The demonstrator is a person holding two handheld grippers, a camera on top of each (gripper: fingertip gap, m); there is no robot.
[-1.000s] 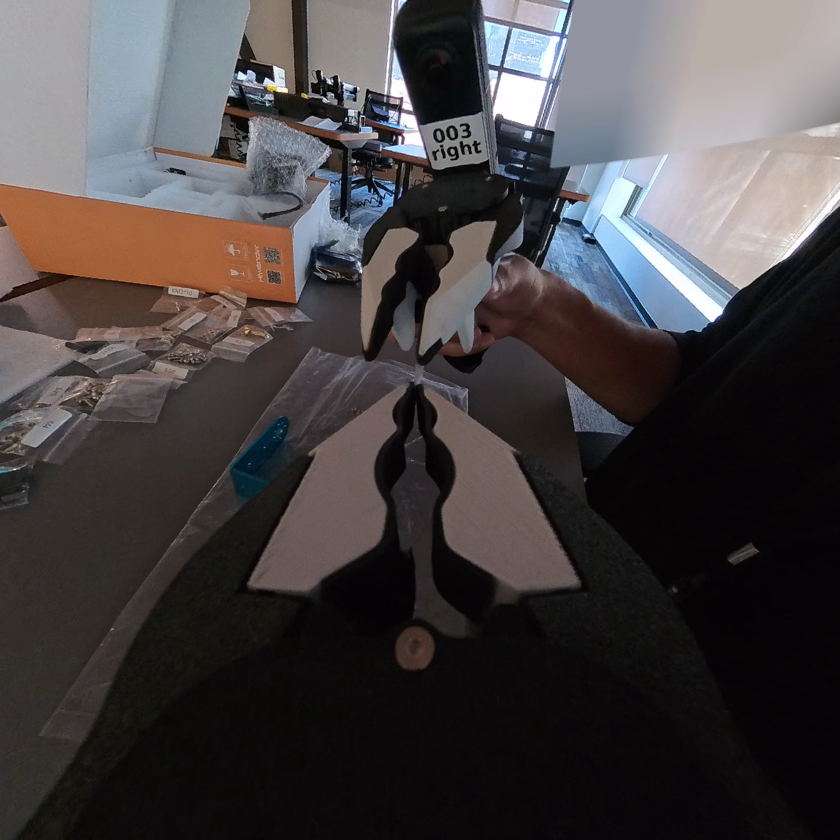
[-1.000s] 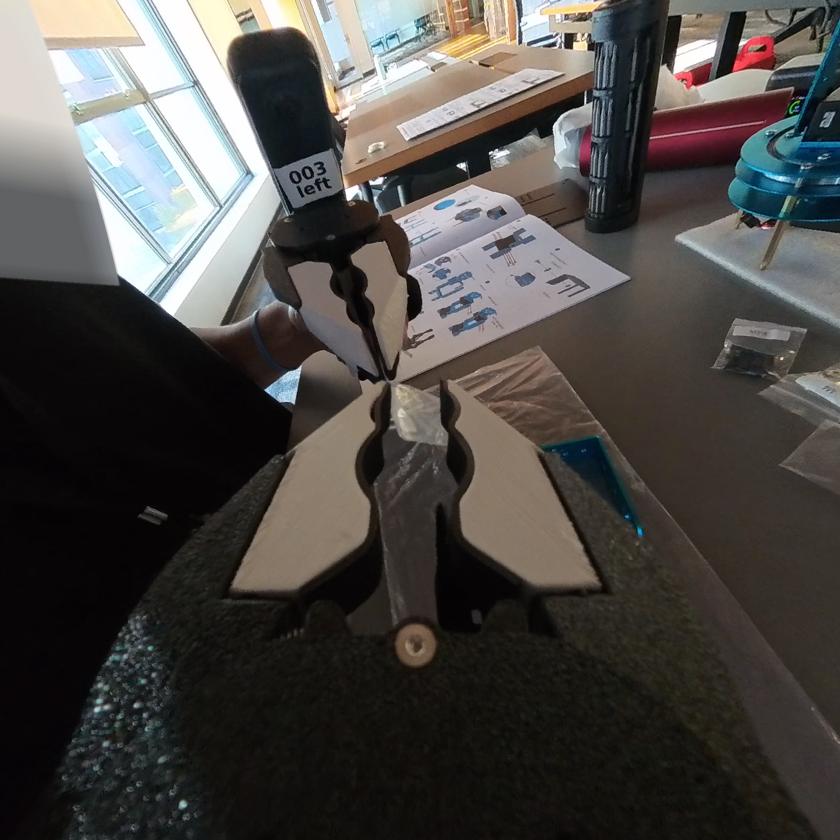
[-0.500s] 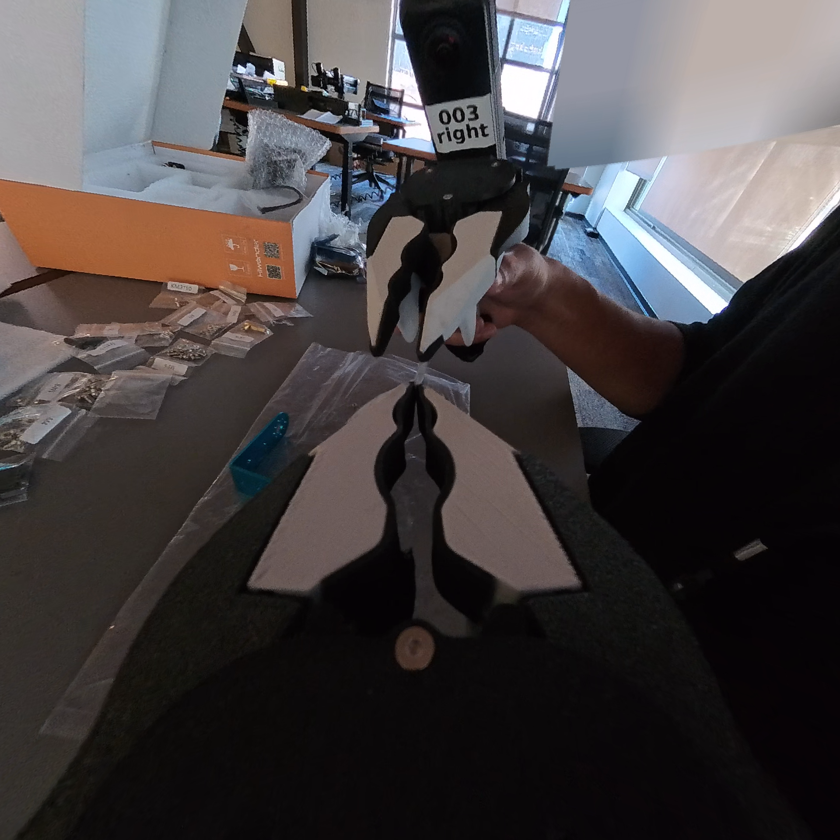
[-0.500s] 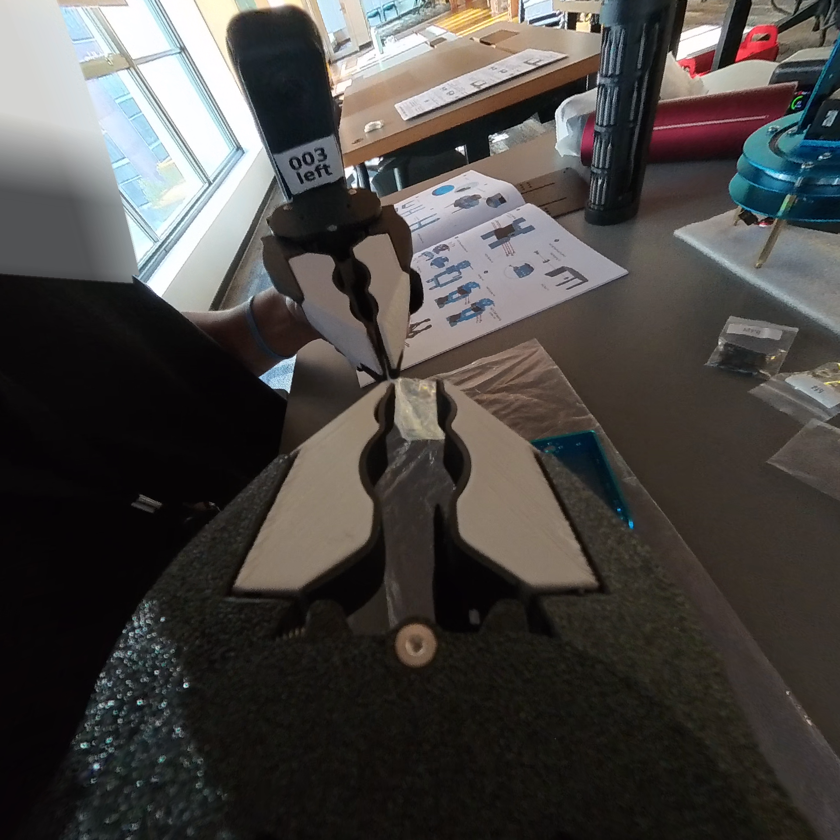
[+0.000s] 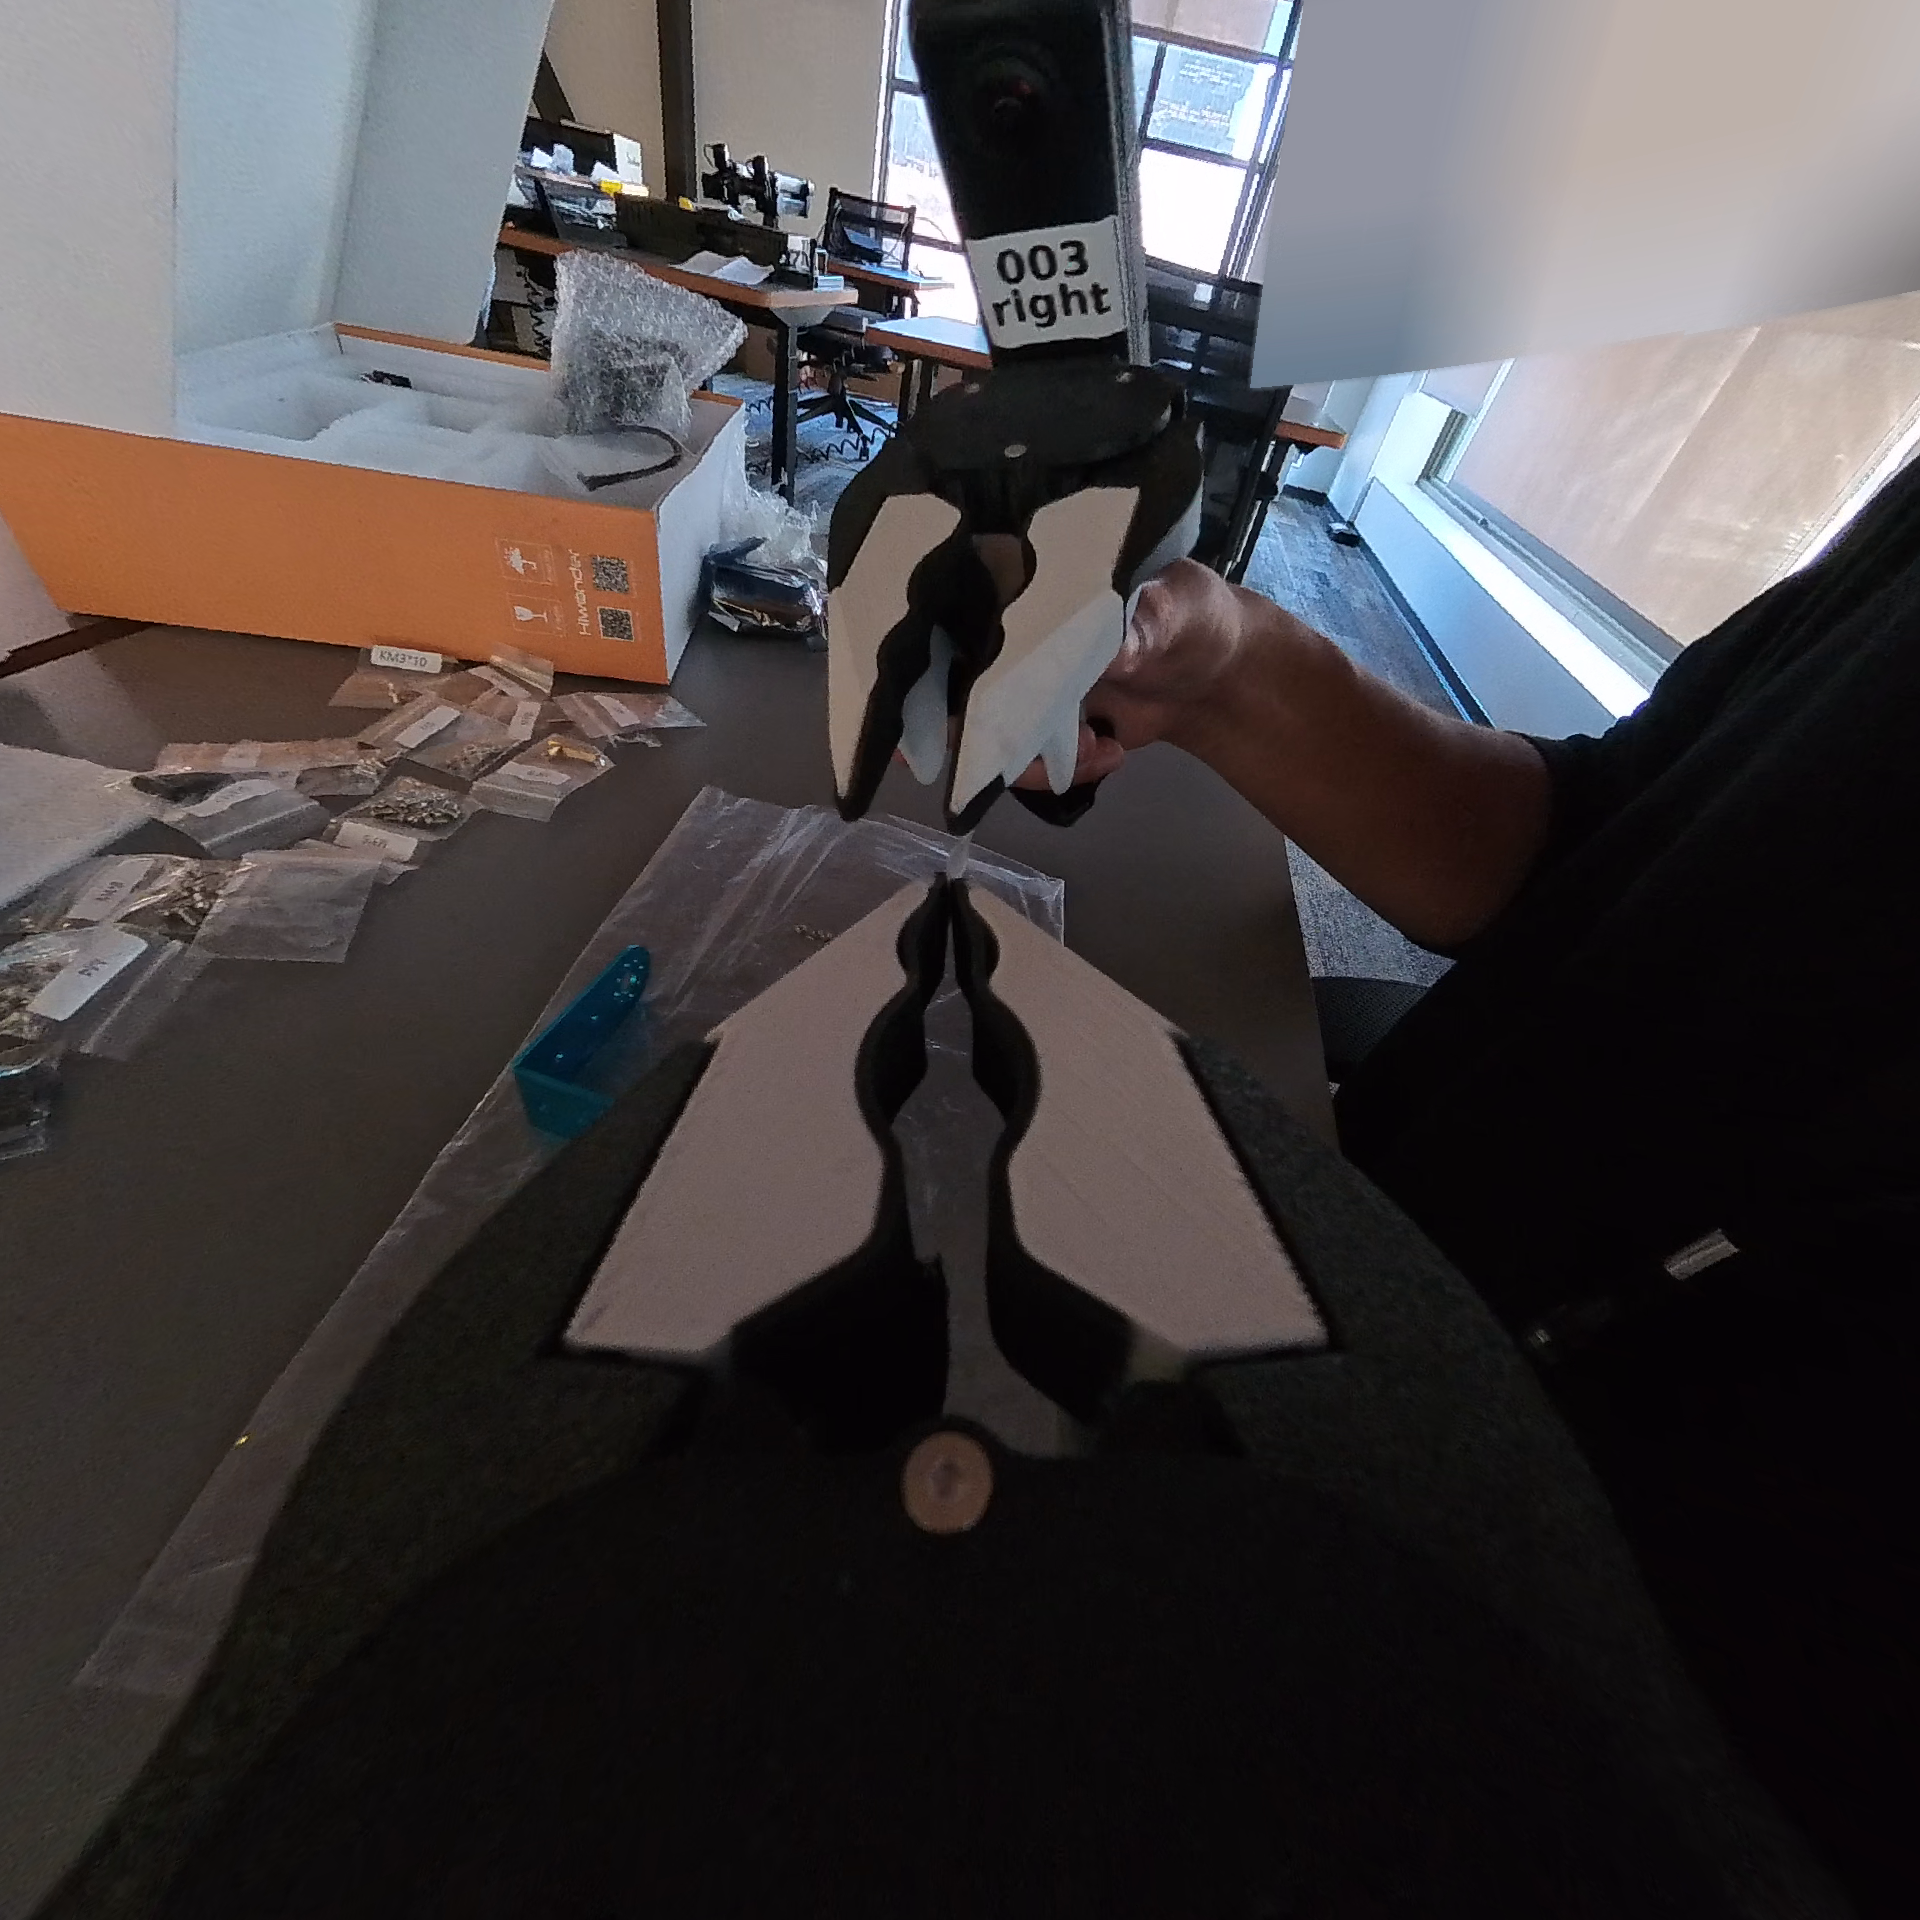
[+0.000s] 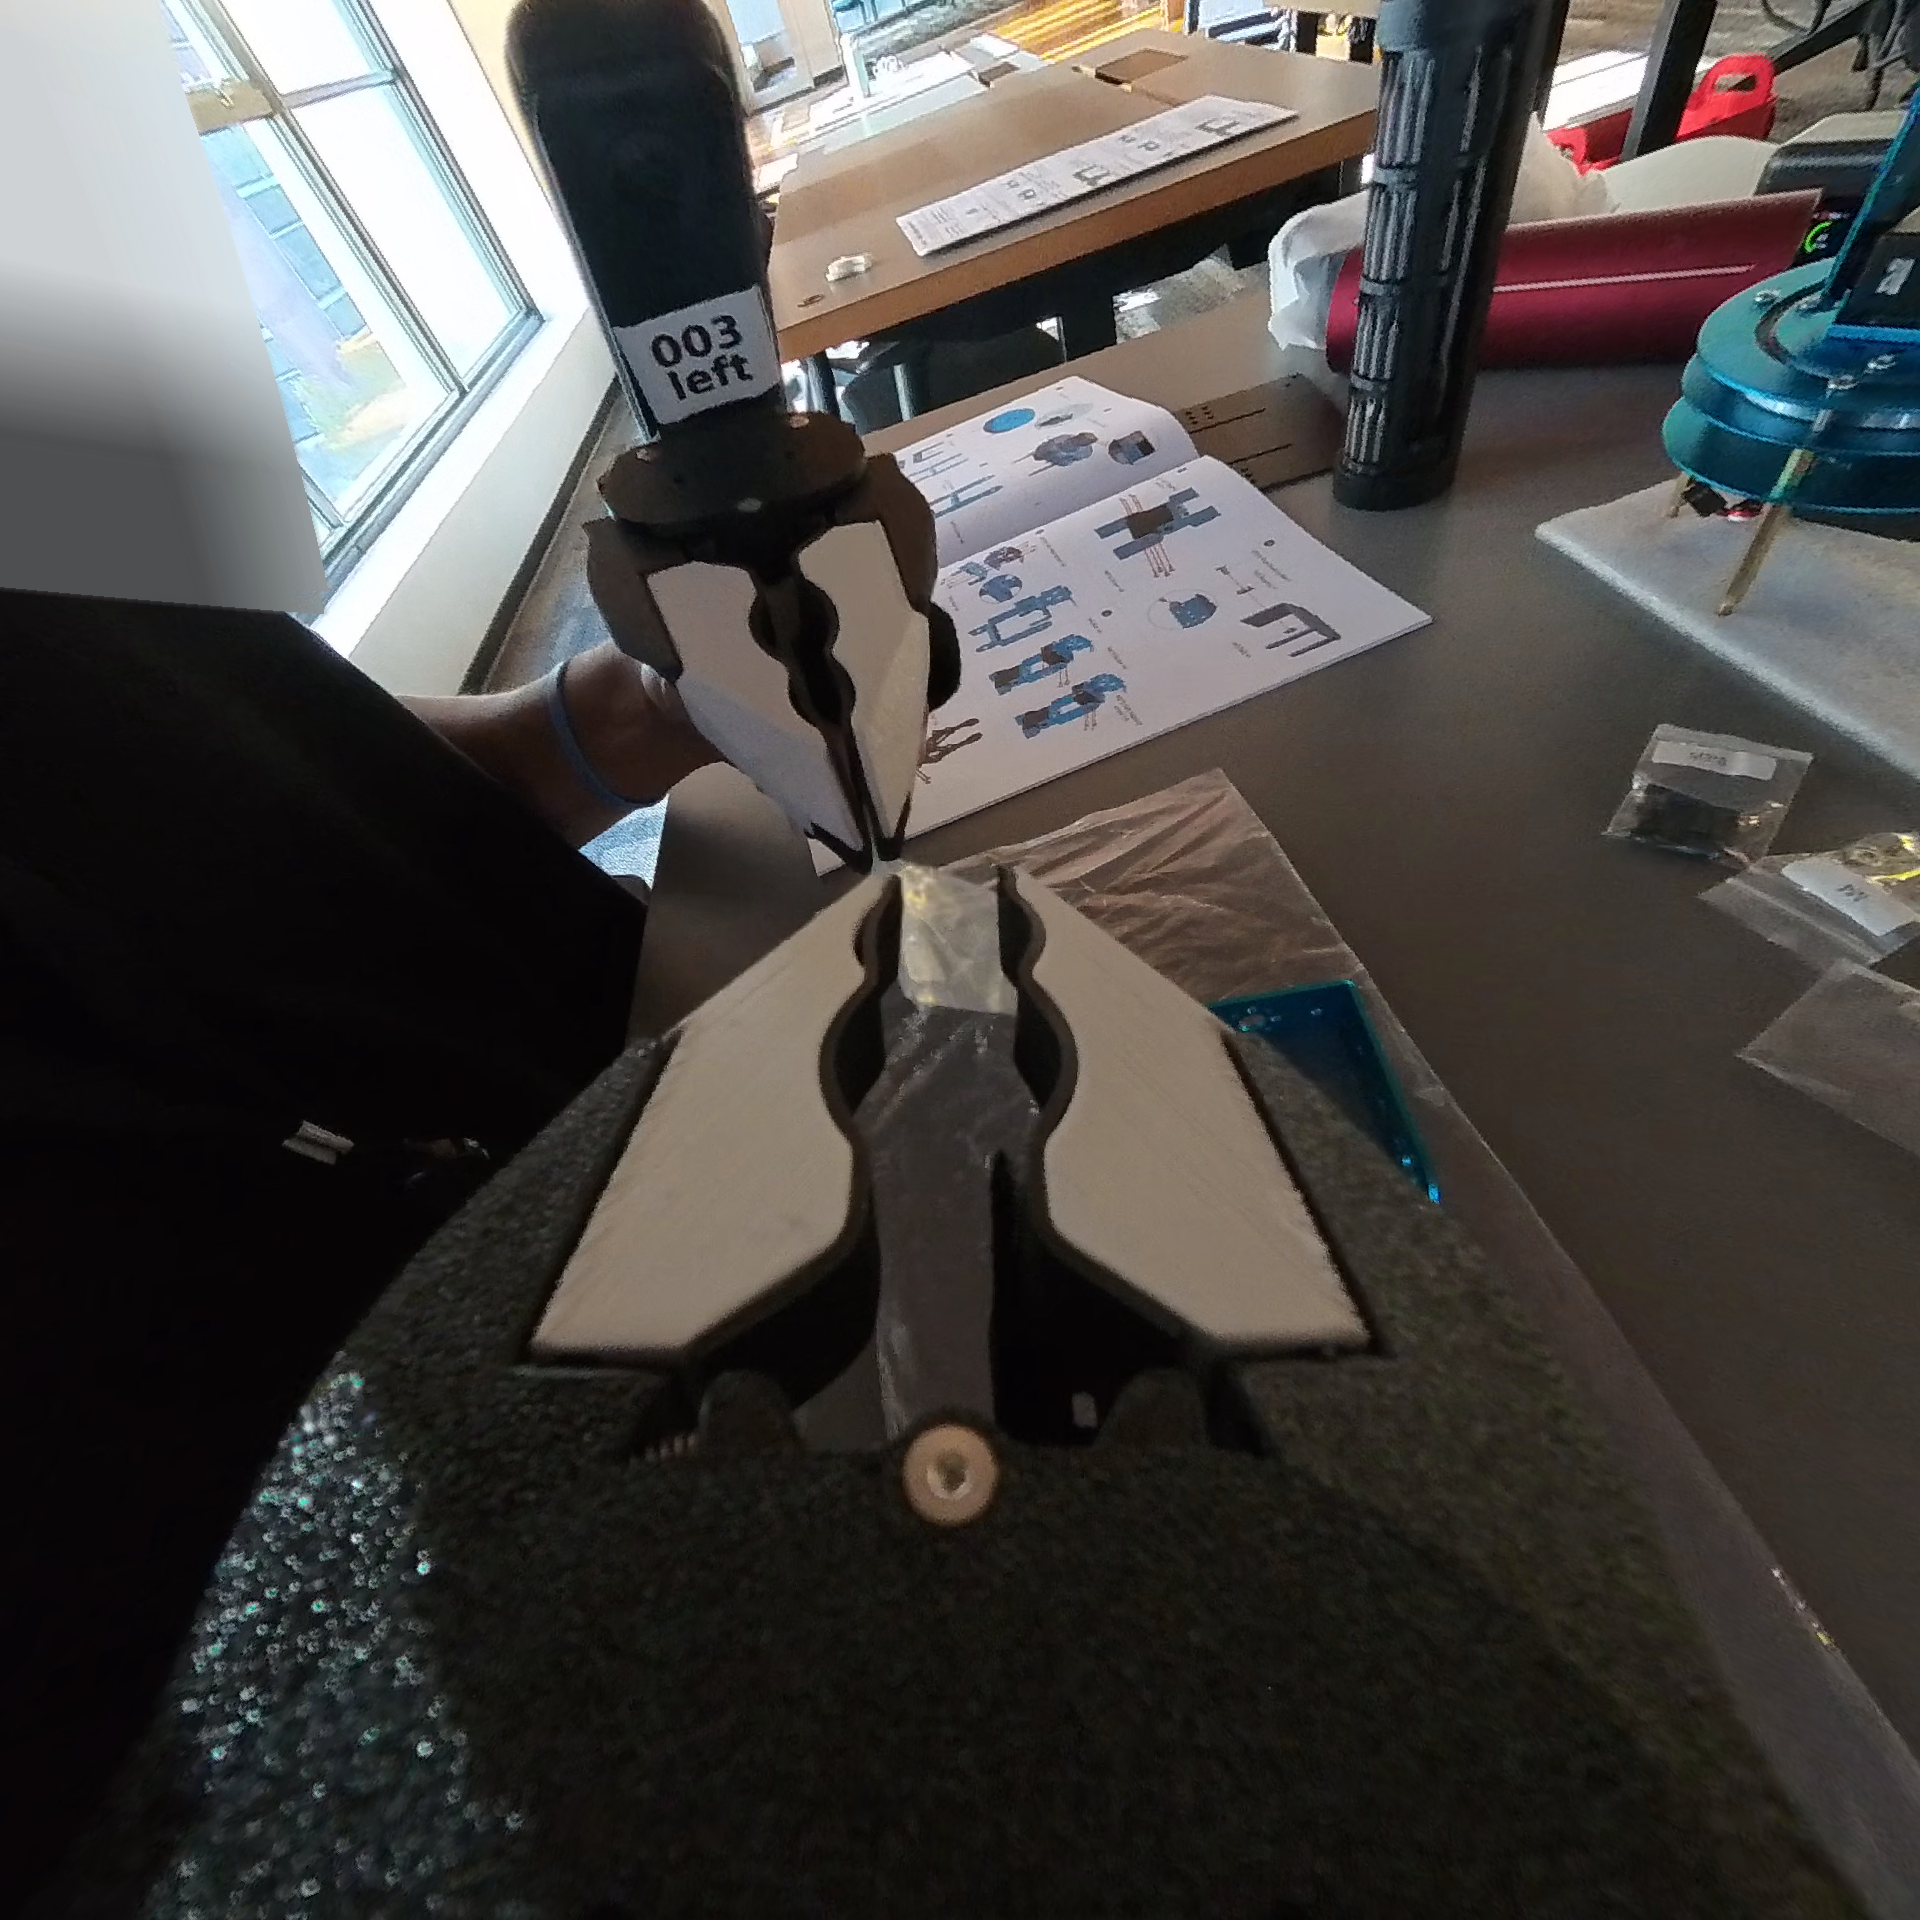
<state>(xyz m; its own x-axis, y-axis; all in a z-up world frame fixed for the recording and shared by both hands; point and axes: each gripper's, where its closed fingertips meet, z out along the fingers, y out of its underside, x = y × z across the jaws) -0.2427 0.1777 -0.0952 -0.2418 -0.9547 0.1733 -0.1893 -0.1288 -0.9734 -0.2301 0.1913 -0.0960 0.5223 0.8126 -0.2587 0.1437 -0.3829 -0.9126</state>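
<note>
A clear plastic bag (image 5: 790,914) lies on the dark table with a blue metal bracket (image 5: 587,1039) inside it. My left gripper (image 5: 951,888) is shut on the bag's near edge and holds a small pinch of plastic at its tips. My right gripper (image 6: 948,883) faces it tip to tip and is open, with a strip of the bag (image 6: 1164,883) lying between its fingers. The bracket also shows in the right wrist view (image 6: 1340,1060), beside the right finger. Each gripper shows in the other's view: the right gripper (image 5: 906,816) open, the left gripper (image 6: 868,842) shut.
An open orange box (image 5: 343,561) and several small bags of parts (image 5: 260,831) lie to the left. An open manual (image 6: 1122,603), a black cylinder (image 6: 1434,260), a red tube (image 6: 1621,281) and a blue round assembly (image 6: 1808,416) stand farther off. A person's arms hold both grippers. Less than 4 cm separates the two grippers' tips. Both grippers' tips are roughly 35 cm from the black cylinder (image 6: 1434,260).
The plastic between my right gripper's fingers has gone from crumpled to a flatter, tauter strip. Both grippers have shifted only slightly and stay tip to tip.
</note>
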